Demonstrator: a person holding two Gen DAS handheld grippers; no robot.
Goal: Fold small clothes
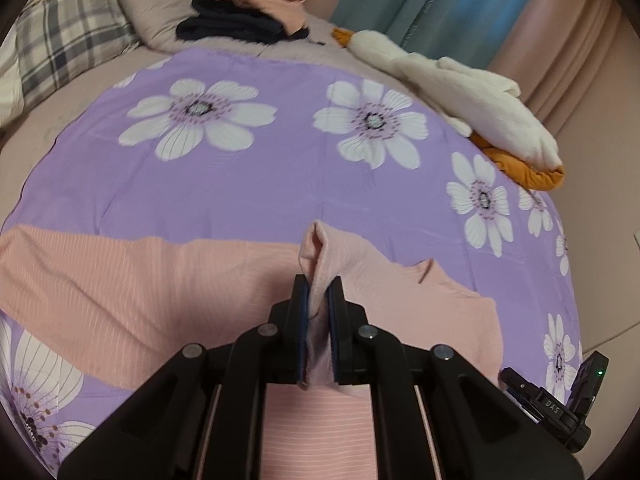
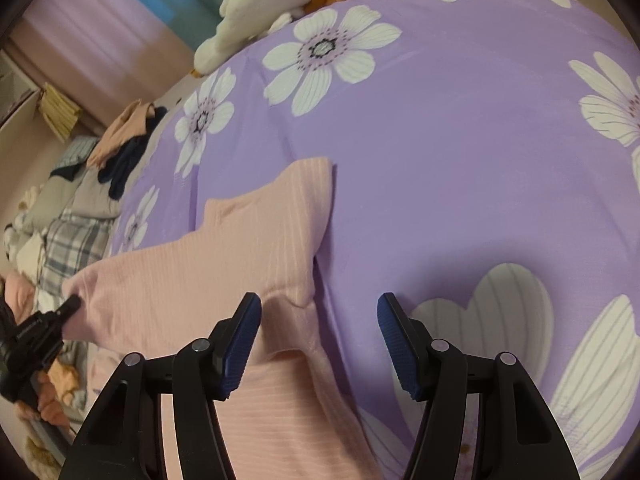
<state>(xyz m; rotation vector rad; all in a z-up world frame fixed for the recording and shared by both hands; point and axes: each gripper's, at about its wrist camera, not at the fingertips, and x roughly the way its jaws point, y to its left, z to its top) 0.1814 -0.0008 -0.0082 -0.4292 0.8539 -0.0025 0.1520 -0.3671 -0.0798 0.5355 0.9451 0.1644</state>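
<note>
Fold under way: left gripper (image 1: 318, 292) clamps a pinch of the pink top (image 1: 120, 280); right gripper (image 2: 319, 320) hangs open, empty; the top is mostly unfolded.

A bed carries a purple sheet (image 1: 280, 200) printed with white flowers. On it lies a pink ribbed garment (image 1: 120, 280), spread flat. At its far edge rest a white and orange plush toy (image 1: 480, 96), pillows (image 1: 72, 40) and a pile of dark and pink clothes (image 1: 248, 12).

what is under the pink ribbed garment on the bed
The pink ribbed garment lies on the purple floral sheet, which shows all around it. Anything else beneath the fabric is covered and cannot be seen.
</note>
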